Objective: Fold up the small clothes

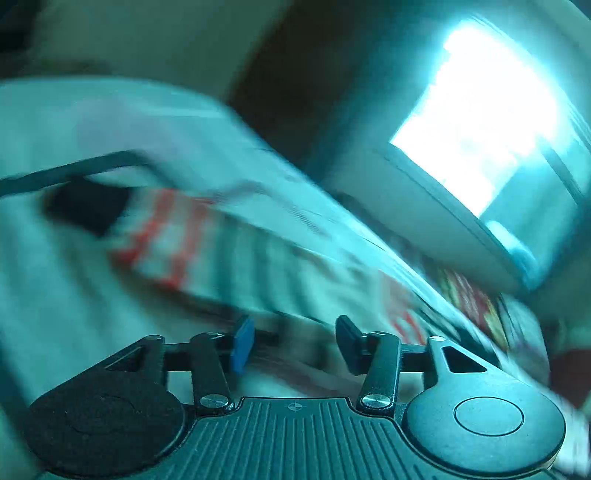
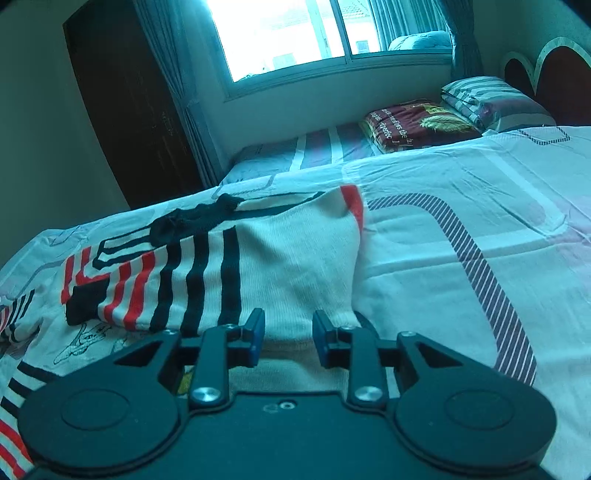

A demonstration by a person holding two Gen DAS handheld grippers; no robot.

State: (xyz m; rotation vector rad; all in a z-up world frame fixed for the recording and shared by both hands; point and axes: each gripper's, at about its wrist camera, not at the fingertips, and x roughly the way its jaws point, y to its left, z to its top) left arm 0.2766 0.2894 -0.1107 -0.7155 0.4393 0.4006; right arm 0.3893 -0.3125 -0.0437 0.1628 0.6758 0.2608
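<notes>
Left wrist view: the whole picture is smearing with motion blur. The left gripper is sitting at six o'clock with its jaws standing apart and nothing clamped between them. Beyond the fingers, toward ten o'clock, the top, white with red and dark stripes, is lying on the bedsheet. A bright window is glaring at two o'clock. Whether cloth is touching the pads is too blurred to tell.

Right wrist view: this picture is sharp. The right gripper is resting at six o'clock, jaws parted, hovering right over the near edge of the top; the white knit is showing in the gap, but the pads are not pressing on it. The top is lying folded on the bedsheet, its striped part running toward nine o'clock and a red corner at twelve. A dark cloth is lying at eleven o'clock, touching the top's far edge. A folded blanket and a pillow are sitting at one o'clock, below the window. A wardrobe is standing at ten o'clock.
</notes>
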